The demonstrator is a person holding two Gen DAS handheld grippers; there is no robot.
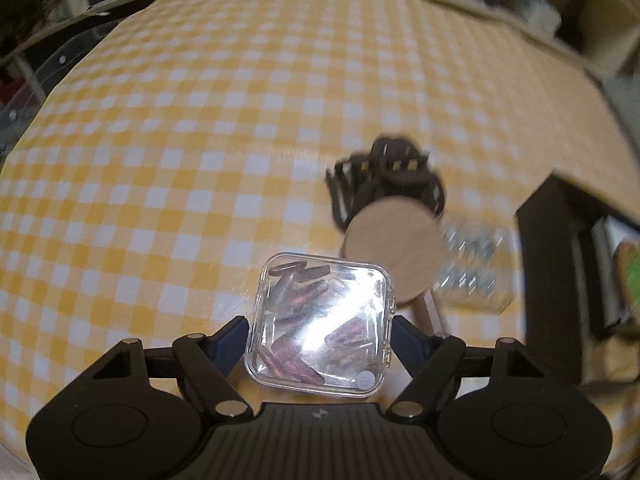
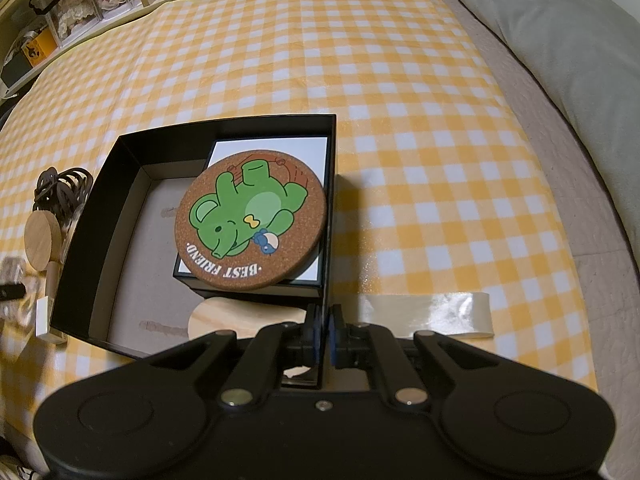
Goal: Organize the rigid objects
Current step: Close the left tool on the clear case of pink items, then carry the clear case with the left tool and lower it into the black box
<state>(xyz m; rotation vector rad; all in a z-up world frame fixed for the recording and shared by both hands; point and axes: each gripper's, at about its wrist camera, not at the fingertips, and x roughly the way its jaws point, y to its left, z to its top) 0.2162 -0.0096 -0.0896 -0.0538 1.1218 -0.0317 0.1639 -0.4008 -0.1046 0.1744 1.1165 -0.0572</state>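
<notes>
My left gripper (image 1: pixel 318 334) is shut on a clear square plastic case (image 1: pixel 320 322) of small brown-purple pieces, held above the yellow checked cloth. Beyond it lie a round wooden hand mirror (image 1: pixel 394 248), a black claw hair clip (image 1: pixel 386 176) and a blurred shiny packet (image 1: pixel 472 276). My right gripper (image 2: pixel 325 334) is shut on the near right wall of the open black box (image 2: pixel 326 240). Inside the box a cork coaster with a green bear (image 2: pixel 250 220) rests on a white-topped black box (image 2: pixel 312 152), with a wooden disc (image 2: pixel 240 320) beneath.
The black box also shows at the right edge of the left wrist view (image 1: pixel 560 272). A strip of clear tape (image 2: pixel 432 314) lies right of the box. A grey pillow (image 2: pixel 560 52) lies at the far right. Shelves and bins (image 2: pixel 72 12) stand behind the cloth.
</notes>
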